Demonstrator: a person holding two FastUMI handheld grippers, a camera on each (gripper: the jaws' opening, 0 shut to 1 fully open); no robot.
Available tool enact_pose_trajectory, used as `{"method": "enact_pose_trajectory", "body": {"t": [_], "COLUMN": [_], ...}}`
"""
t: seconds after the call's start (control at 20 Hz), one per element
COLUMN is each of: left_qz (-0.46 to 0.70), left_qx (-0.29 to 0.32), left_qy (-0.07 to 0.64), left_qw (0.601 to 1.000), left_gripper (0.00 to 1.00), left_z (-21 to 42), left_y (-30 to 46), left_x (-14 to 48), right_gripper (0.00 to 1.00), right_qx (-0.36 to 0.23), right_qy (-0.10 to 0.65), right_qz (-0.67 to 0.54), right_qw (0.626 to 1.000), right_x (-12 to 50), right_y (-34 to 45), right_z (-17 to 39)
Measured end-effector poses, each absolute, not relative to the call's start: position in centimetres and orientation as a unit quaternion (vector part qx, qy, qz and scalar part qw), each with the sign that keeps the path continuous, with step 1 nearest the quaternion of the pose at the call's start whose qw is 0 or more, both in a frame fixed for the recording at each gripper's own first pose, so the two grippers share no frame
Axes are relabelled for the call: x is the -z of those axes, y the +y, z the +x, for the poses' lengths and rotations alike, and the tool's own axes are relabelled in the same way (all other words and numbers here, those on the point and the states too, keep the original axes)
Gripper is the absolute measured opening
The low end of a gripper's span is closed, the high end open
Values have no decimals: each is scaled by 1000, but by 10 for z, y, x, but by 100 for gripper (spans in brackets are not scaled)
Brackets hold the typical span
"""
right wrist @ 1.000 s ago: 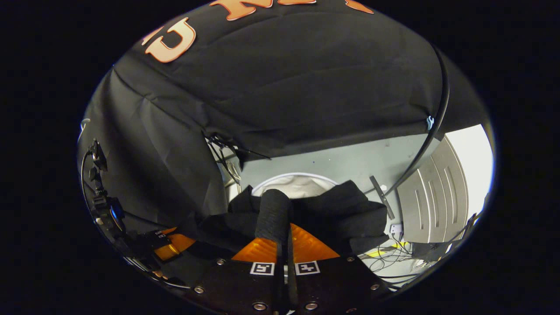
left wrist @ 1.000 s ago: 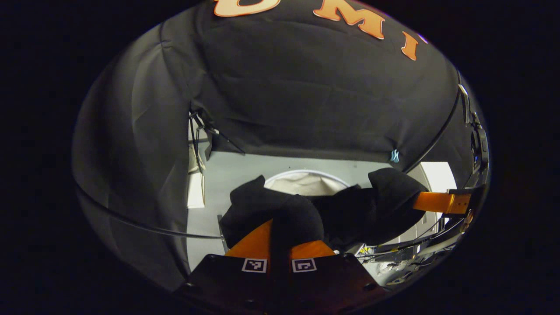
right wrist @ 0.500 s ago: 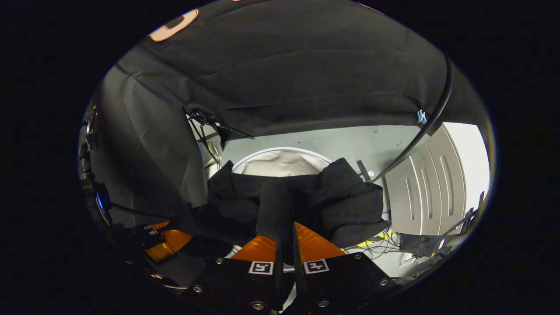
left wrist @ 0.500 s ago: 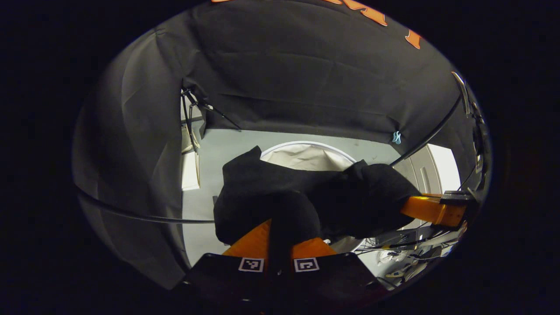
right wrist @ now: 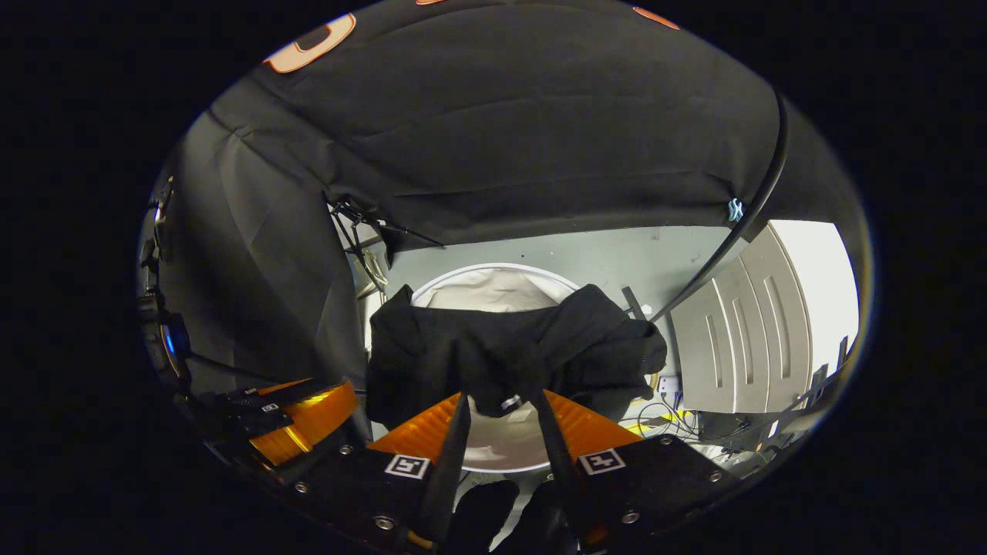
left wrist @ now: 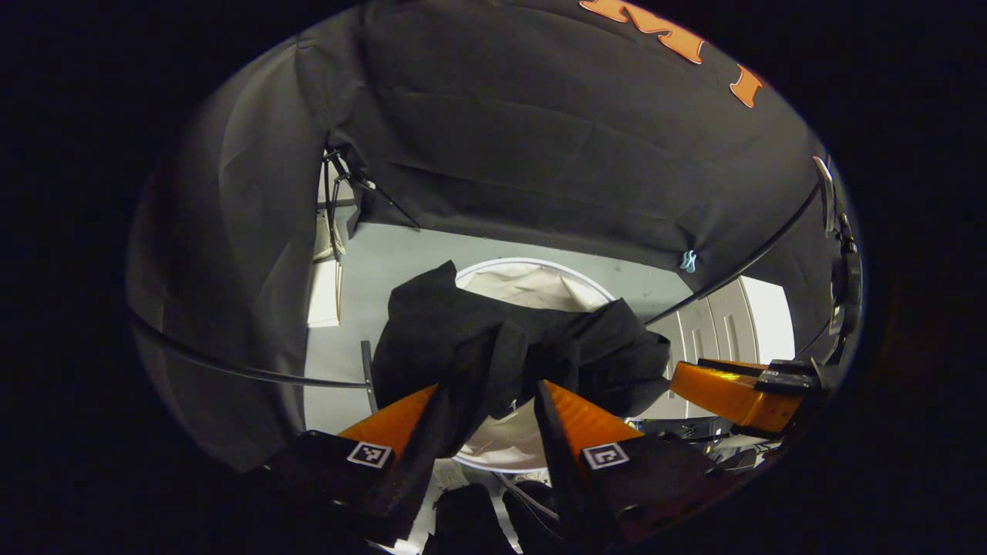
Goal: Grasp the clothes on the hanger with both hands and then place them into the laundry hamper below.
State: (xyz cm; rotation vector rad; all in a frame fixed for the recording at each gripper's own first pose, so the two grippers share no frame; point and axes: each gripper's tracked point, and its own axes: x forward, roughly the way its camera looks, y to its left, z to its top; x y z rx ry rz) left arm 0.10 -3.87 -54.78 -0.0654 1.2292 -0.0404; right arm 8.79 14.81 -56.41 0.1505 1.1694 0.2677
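Observation:
The black garment lies bunched across the front rim of the round white laundry hamper, part of it sagging inside. My left gripper is open just short of it, and a fold of the cloth still hangs between its spread fingers, brushing the left one. In the right gripper view the same garment drapes over the hamper, and my right gripper is open with the cloth's lower edge right at its fingertips. Each view also catches the other gripper, the right gripper and the left gripper.
The hamper stands on a grey floor against the black cloth wall. A black cable slants down at the right, near a white ribbed panel. Loose wires lie on the floor beside the hamper.
Both grippers have opened and let go of the garment. It has dropped onto the hamper's rim, and both grippers have drawn back a little.

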Motion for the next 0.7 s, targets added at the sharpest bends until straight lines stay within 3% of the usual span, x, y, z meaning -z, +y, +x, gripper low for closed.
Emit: {"method": "enact_pose_trajectory", "body": {"t": [0.15,0.2,0.25,0.3,0.35,0.7], "left_qz": [-28,-26,-22,-17,-12,7], "left_qx": [24,25,26,26,27,25], "left_qy": [571,568,563,558,553,474], "left_qw": [820,822,826,829,832,880], "left_gripper": [92,100,100,97,98,98], "left_z": [-1,-2,-2,0,0,10], "left_y": [-42,-42,-42,-41,-42,-37], "left_x": [535,529,524,517,513,424], "right_gripper": [70,82,86,82,93,94], "right_qx": [-124,-123,-122,-122,-123,-125], "right_qy": [539,534,529,524,516,452], "right_qz": [54,49,45,39,32,1], "right_qw": [831,835,838,842,847,883], "right_x": [552,546,541,533,525,447], "right_y": [141,138,136,133,132,121], "right_z": [85,85,85,83,82,76]}}
